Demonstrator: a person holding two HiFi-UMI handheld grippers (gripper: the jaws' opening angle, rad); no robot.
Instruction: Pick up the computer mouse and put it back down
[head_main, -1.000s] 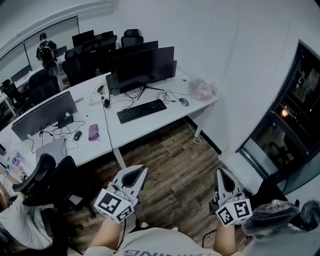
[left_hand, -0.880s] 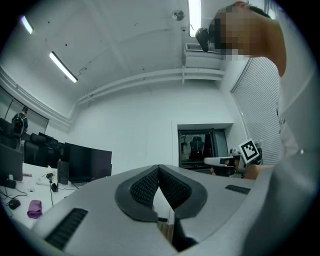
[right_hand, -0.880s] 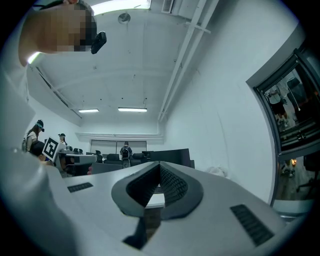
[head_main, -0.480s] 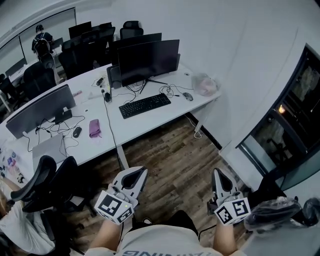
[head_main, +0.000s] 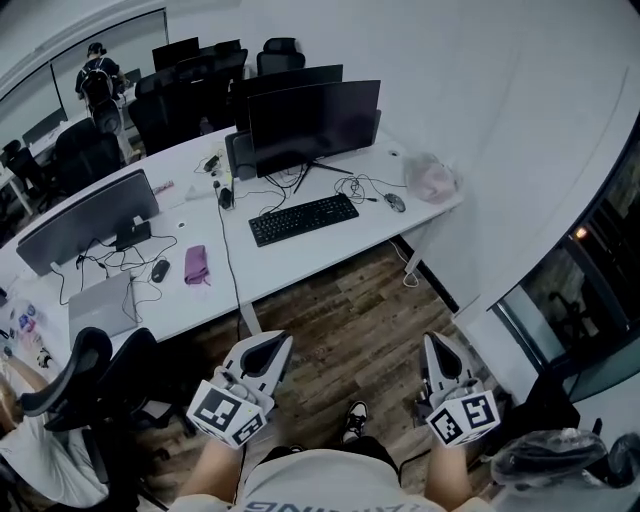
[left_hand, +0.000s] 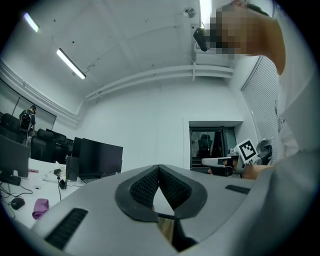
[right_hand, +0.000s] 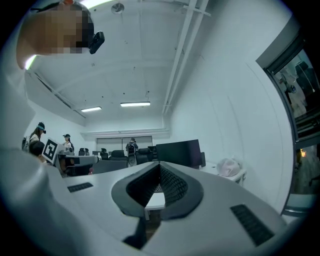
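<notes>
Head view, looking down: a computer mouse lies near the right end of a white desk, just right of a black keyboard. Both tools are clenched shut and empty, well short of the desk's front edge. The right tool is nearer the mouse, which lies ahead and slightly left of it; the left tool is farther off

The head view looked steeply down past the left gripper and right gripper at the far tabletop; both gripper views faced level, sharing its monitor.
</notes>
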